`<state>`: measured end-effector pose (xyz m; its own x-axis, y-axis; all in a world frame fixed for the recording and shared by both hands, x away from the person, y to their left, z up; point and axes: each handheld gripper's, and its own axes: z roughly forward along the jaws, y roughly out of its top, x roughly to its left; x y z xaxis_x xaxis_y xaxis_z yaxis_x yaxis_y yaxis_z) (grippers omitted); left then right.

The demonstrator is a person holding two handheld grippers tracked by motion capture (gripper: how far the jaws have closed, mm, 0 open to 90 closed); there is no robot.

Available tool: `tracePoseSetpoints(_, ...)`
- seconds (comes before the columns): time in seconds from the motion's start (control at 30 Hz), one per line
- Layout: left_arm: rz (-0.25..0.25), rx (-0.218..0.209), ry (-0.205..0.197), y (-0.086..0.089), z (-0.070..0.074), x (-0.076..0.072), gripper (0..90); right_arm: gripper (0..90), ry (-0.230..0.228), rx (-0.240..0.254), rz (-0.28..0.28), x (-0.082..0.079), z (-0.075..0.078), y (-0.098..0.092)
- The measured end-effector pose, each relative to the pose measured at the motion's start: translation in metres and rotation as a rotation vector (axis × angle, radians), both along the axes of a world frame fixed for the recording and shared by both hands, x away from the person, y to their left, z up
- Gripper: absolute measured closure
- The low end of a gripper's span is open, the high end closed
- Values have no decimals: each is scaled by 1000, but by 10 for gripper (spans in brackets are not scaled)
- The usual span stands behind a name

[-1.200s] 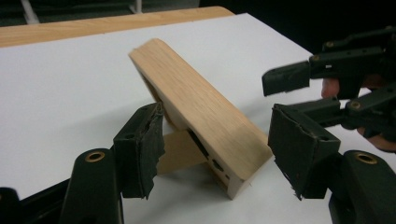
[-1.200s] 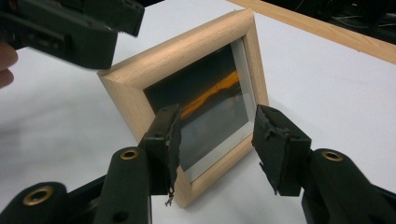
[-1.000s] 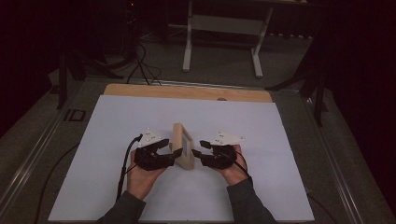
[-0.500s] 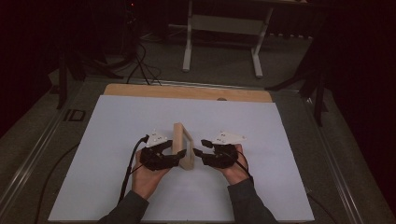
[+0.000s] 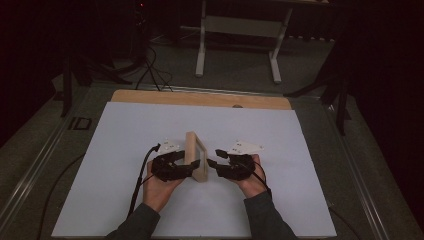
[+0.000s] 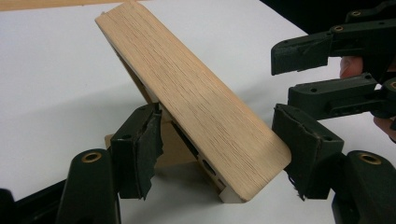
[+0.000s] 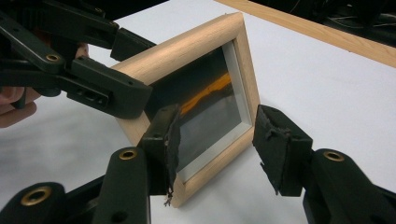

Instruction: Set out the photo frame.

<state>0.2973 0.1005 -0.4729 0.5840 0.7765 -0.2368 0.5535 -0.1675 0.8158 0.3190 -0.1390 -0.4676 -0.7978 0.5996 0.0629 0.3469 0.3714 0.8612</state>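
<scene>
Picture frame (image 5: 195, 156) standing on edge mid-surface, between the two tools.

Wooden, glazed and stiff, it looks light but breakable: the glass front is slick, so the wood rim is the place to grip, not the pane. Left tool (image 6: 219, 144) straddles its near end with jaws spread, pads not pressing that I can tell; right tool (image 7: 215, 140) faces the glass, jaws apart and holding nothing. White sheet (image 5: 125, 145) covers the surface, smooth enough for the frame to slide or tip; a wooden strip (image 5: 200, 98) edges the far side, the room beyond is dark.
</scene>
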Motion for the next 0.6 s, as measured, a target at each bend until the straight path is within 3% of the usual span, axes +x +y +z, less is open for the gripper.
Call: tracePoseSetpoints(0.6, -11, 18, 13, -1, 0, 0, 413, 502, -5, 14, -14, 1, 3, -5)
